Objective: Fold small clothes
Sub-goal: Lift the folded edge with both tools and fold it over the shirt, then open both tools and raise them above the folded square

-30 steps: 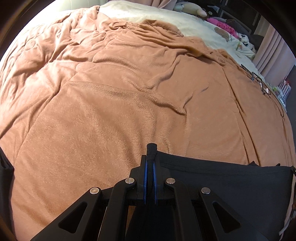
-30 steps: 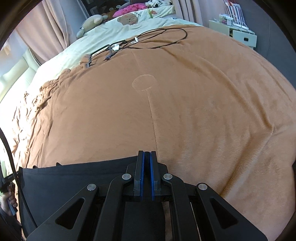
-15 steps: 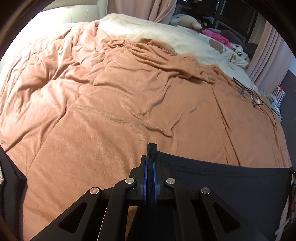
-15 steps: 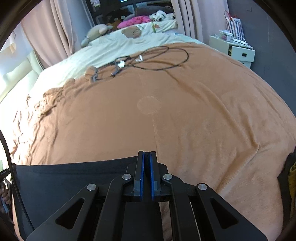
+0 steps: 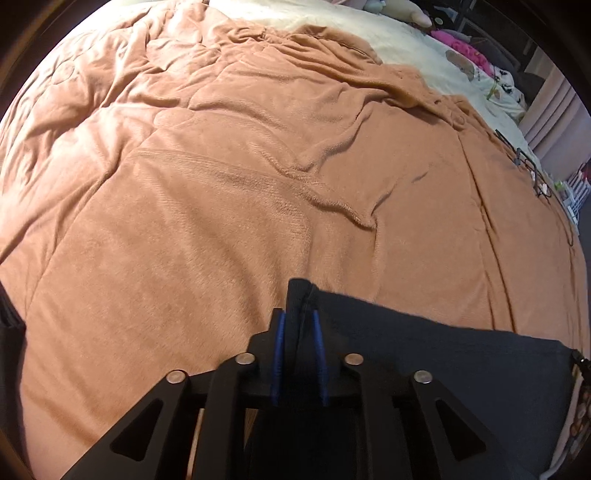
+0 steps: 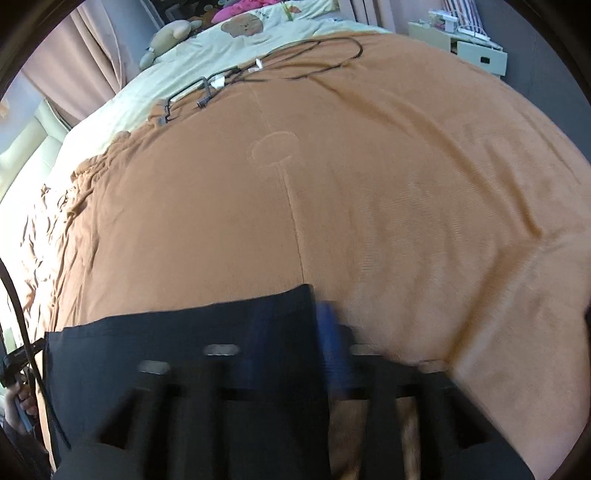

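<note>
Only the right wrist view catches the black cables (image 6: 258, 66) and a plush toy (image 6: 170, 35) up by the pillows; the left one shows mostly rumpled brown blanket (image 5: 221, 184). One black garment (image 5: 461, 362) lies flat on the bed's near edge. Two grippers, both angled down: left hand-held gripper (image 5: 298, 332) just opened a bit, cloth corner loose between its pads. Right hand-held gripper (image 6: 291, 332) (blurry) just sprang wide, garment edge between, unpinched.

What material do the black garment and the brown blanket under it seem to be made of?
Black garment: probably a thin matte knit such as cotton jersey; it lies smooth with no sheen and shows a stitched hem. Brown blanket: probably a plush fleece; its surface is fuzzy and softly shiny, with quilted seams and soft wrinkles.
</note>
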### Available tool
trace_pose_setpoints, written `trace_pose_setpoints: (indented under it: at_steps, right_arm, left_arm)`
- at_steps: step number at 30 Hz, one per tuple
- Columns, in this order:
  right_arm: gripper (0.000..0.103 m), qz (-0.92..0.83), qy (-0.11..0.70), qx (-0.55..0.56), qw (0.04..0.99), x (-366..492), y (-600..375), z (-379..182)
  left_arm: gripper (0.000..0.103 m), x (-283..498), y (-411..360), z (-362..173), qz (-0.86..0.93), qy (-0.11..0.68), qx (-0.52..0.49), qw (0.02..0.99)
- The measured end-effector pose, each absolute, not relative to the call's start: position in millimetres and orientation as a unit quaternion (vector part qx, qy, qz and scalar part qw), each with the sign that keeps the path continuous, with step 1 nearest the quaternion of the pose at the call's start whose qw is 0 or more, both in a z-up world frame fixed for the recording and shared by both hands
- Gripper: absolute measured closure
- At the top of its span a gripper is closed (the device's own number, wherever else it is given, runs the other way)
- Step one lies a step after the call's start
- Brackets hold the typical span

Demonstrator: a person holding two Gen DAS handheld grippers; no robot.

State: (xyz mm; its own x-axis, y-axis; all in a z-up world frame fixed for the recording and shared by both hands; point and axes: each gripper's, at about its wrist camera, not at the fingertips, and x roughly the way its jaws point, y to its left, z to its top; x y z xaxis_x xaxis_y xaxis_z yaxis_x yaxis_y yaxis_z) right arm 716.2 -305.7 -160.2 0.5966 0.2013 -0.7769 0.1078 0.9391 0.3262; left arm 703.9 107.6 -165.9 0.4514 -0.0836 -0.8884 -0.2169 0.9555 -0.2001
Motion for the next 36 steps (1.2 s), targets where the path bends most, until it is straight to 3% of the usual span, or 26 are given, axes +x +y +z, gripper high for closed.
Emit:
trace_pose_setpoints:
  at_steps: [1,5,7,22,36]
  right_arm:
    - [0.030,0.035,0.436,0.175,0.882,707,-306,-151]
    - [0.030,0.053,0.422,0.173,0.889,680,-301,-121]
    - [0.030,0.058,0.419,0.173,0.890,666,-299,-112]
    - [0.030,0.055,0.388,0.203,0.897,520,-321,-69]
    - [0.030,0.064,0.352,0.259,0.897,401,-340,-62]
  left_arm:
    - [0.075,700,109,-162,0.038,0.519,-0.147,0.841]
    - [0.029,673,115,-135,0.029,0.495,-0.164,0.853]
    - [0.024,659,116,-123,0.023,0.484,-0.167,0.859]
    - [0.023,543,113,-69,-0.013,0.459,-0.178,0.871]
    - [0.023,428,102,-44,-0.021,0.428,-0.193,0.883]
